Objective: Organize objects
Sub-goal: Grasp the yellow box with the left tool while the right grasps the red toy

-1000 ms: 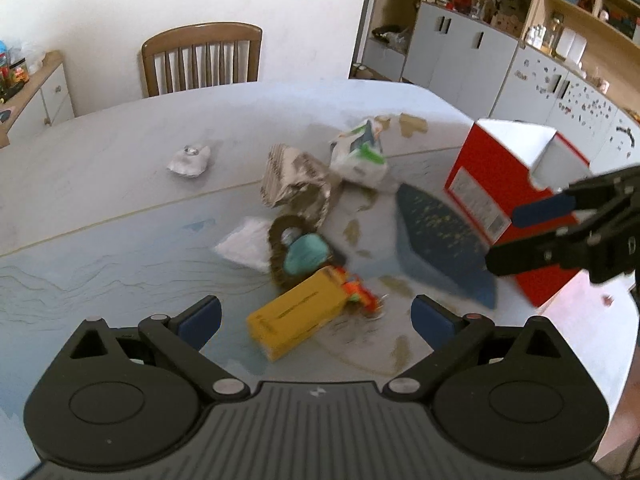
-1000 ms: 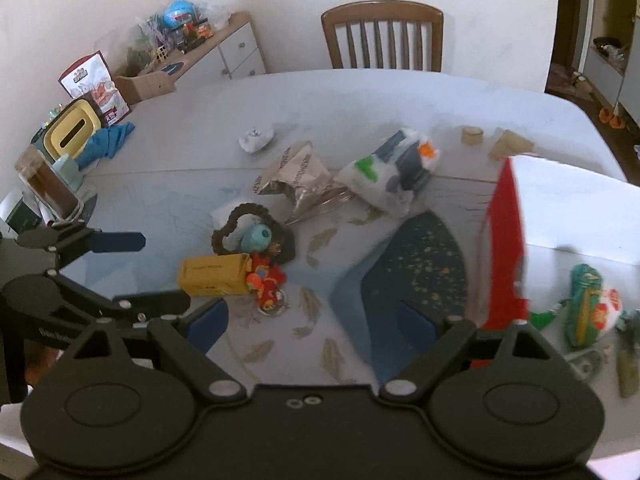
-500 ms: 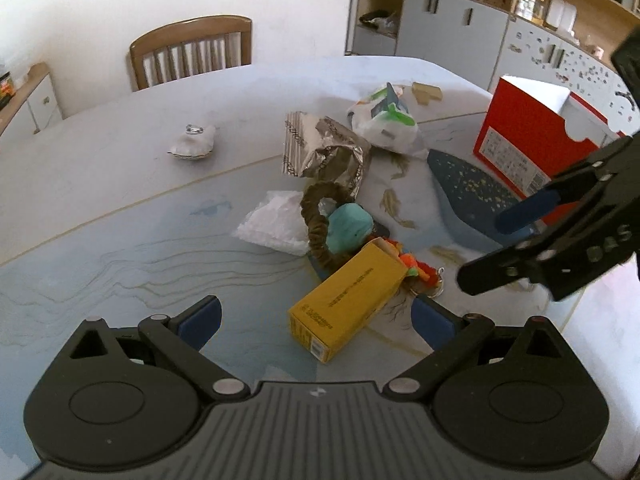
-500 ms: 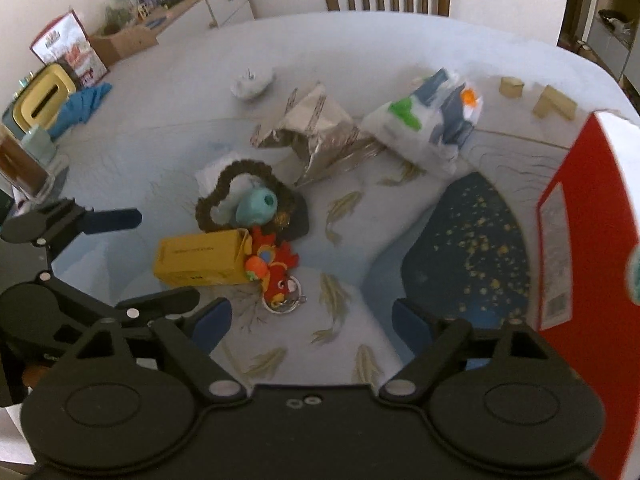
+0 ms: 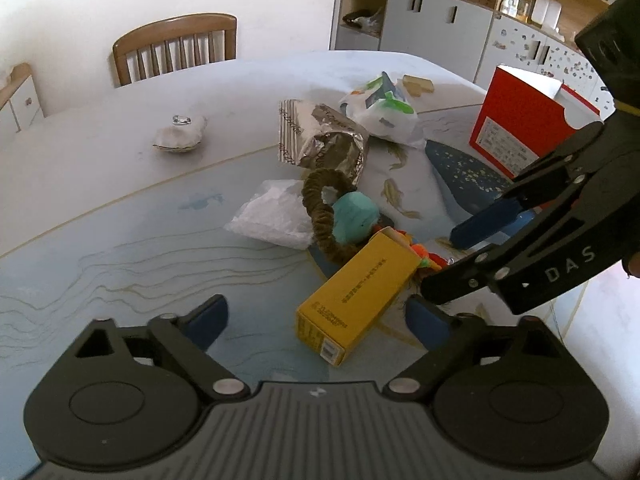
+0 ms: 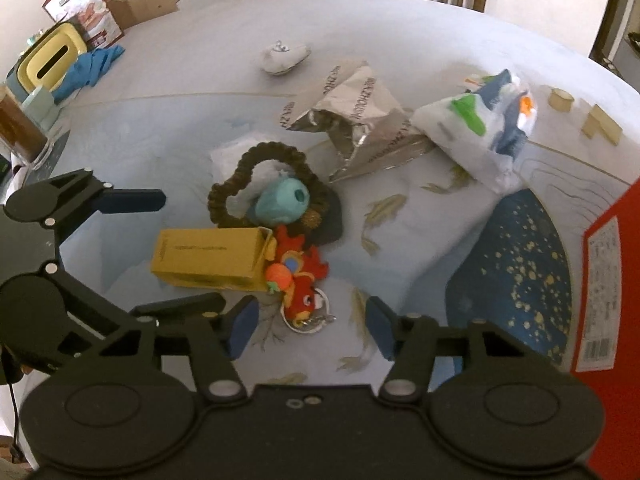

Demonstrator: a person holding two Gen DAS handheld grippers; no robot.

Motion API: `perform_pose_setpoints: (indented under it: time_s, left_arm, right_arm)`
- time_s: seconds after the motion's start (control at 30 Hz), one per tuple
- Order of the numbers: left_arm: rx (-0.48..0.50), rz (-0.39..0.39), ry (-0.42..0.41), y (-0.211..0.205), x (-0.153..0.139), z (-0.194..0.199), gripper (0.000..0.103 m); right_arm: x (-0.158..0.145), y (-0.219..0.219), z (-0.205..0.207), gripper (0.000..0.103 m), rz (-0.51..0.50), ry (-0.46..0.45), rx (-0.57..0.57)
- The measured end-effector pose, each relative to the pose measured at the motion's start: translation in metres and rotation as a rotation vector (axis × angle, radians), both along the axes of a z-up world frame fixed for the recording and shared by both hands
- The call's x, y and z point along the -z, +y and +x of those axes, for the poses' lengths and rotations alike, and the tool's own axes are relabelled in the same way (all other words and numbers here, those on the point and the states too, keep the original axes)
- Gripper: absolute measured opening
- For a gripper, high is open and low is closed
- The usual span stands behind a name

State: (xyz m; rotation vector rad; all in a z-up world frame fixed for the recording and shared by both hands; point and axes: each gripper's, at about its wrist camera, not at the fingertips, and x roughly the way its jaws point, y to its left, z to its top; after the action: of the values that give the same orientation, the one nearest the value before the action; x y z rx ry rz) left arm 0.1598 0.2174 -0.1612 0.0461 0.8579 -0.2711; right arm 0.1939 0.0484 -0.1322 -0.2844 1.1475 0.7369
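Note:
A yellow carton lies on the table among a brown ring, a teal toy and a red plush keychain. A silver foil bag and a white plastic bag lie farther back. My left gripper is open, just short of the carton. My right gripper is open just above the red keychain. Each gripper shows in the other's view, the right one and the left one.
A red box stands open at the right edge. A dark blue speckled patch lies beside it. A small white pouch and a clear packet lie on the table. A chair stands behind.
Both grippers have moved in closer to the cluster. The right gripper has come down toward the red keychain. The left gripper has neared the yellow carton.

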Motion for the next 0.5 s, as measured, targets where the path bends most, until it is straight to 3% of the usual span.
perform_pose_setpoints:
  time_s: [0.37, 0.5]
  left_arm:
    - [0.042, -0.034, 0.002, -0.004, -0.0037, -0.0027, 0.049]
    - [0.046, -0.016, 0.003, -0.0086, -0.0048, -0.0053, 0.044]
  right_arm:
    - [0.0009, 0.0061, 0.004, 0.038, 0.033, 0.006, -0.009]
    - [0.0006, 0.0049, 0.0031, 0.028, 0.03, -0.006, 0.003]
